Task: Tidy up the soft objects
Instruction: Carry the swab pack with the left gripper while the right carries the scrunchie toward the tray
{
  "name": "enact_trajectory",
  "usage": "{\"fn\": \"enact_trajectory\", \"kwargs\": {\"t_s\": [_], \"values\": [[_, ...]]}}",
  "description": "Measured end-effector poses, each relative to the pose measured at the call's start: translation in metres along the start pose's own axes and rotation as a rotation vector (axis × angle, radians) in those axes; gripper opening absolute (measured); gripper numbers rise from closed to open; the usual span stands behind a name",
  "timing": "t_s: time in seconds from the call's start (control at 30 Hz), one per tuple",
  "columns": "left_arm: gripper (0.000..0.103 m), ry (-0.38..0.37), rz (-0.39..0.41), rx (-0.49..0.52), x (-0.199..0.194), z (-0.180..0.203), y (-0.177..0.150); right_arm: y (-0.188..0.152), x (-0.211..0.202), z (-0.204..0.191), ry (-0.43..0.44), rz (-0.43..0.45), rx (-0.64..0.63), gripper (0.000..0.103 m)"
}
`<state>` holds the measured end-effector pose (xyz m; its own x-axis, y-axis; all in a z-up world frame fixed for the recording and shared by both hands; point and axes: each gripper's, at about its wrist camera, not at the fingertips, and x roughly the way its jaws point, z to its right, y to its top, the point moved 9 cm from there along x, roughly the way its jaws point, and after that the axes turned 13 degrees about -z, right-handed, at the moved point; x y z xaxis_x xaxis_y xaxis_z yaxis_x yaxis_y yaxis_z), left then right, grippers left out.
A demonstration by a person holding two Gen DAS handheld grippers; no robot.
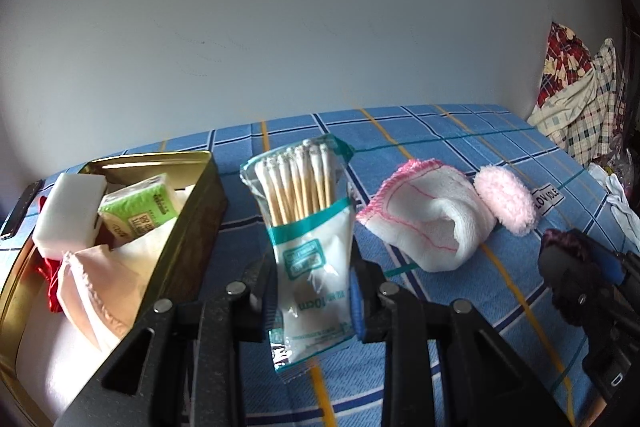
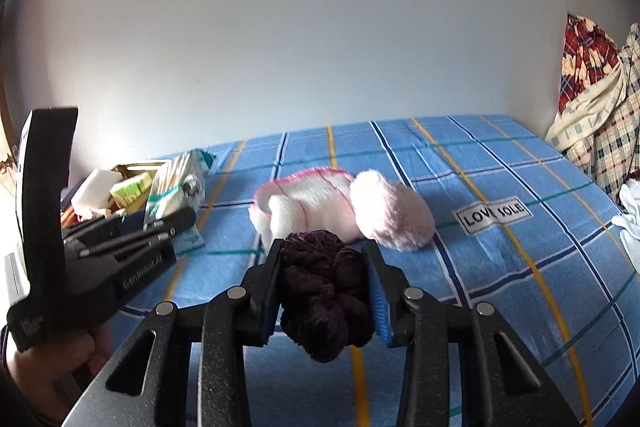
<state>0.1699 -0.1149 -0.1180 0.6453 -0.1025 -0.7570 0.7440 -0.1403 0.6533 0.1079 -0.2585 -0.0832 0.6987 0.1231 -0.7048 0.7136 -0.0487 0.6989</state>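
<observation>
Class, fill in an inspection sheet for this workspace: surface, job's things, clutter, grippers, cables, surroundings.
Surface: blue checked sheet, labelled LOVE SOLE.
Job's things: gold tin holding a white sponge, green tissue pack and pink cloth; white cloth and pink puff touching on the sheet.
Clutter: nothing seen.
Grippers: left gripper shut on a cotton swab packet; right gripper shut on a dark scrunchie.
Cables: nothing seen.
Surroundings: white wall; plaid bedding heaped at right.
</observation>
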Motion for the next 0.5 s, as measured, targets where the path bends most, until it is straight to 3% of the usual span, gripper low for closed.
{"fn": "enact_trajectory", "kwargs": {"t_s": [0.2, 0.5], "values": [[0.027, 0.020, 0.032, -0.008, -0.011, -0.003, -0.005, 0.008, -0.005, -0.009, 0.010, 0.066, 0.003, 0.040], [0.027, 0.020, 0.068, -0.031, -0.025, -0.008, -0.014, 0.010, -0.009, -0.014, 0.015, 0.099, 0.002, 0.040]]}}
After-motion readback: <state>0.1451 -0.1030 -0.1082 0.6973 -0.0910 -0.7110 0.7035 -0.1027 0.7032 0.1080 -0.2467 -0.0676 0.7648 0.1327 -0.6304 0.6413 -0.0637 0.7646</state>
